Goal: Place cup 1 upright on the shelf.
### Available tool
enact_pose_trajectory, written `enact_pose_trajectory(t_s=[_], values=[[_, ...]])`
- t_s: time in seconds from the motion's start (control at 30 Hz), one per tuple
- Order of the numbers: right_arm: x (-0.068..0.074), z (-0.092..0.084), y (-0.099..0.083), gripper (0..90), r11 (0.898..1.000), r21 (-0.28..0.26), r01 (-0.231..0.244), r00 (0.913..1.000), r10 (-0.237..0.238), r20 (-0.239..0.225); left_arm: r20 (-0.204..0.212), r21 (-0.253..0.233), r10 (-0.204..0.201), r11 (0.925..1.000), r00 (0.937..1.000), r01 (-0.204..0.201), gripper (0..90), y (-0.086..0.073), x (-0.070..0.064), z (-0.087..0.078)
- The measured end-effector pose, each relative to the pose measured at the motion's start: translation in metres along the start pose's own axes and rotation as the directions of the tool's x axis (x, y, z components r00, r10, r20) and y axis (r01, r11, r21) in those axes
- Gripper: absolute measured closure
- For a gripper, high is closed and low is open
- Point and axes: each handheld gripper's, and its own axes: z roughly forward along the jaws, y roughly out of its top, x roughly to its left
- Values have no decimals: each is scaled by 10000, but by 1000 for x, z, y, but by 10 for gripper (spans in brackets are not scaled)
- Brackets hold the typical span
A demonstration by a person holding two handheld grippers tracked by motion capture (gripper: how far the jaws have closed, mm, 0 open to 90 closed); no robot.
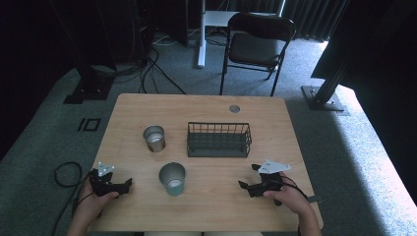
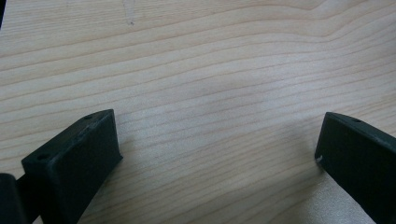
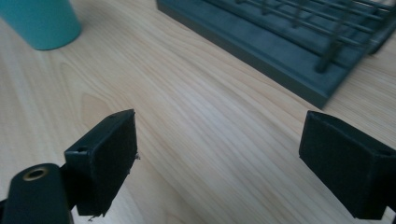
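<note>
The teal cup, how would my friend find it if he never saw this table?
Look at the wooden table, near the edge where the person's hands are. Between the left gripper and right gripper stands the teal cup. The other cup is bare silver metal and stands farther back, beside the wire basket.

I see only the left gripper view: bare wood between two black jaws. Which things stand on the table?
Observer: A teal cup, a steel cup and a wire basket.
Operator: What is nearest my left gripper?
Observer: The teal cup, to the right of the left gripper.
Operator: And the right gripper?
Observer: The right gripper is open, near the table's front edge, below the basket.
</note>
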Motion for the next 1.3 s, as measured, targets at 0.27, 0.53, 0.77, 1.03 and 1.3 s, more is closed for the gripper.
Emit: enact_pose_trajectory(t_s=[0.27, 0.53, 0.77, 1.03, 1.3], values=[[14, 14, 10, 111, 9995, -22, 305, 9979, -306, -573, 0, 1, 0, 10000, 10000, 0, 4, 0, 0, 0], [27, 26, 19, 111, 9975, -12, 706, 9928, -704, -966, 0, 1, 1, 10000, 10000, -1, 4, 0, 0, 0], [35, 35, 27, 112, 9966, -166, 805, 9886, -820, -1267, -1, -1, 0, 10000, 10000, 0, 4, 0, 0, 0], [45, 47, 35, 111, 9946, -241, 1008, 9825, -1033, -1548, -1, -1, -1, 10000, 10000, 1, 4, 0, 0, 0], [55, 58, 42, 112, 9918, -298, 1244, 9739, -1278, -1874, -1, -4, -4, 10000, 10000, 4, 3, 0, 0, 0]])
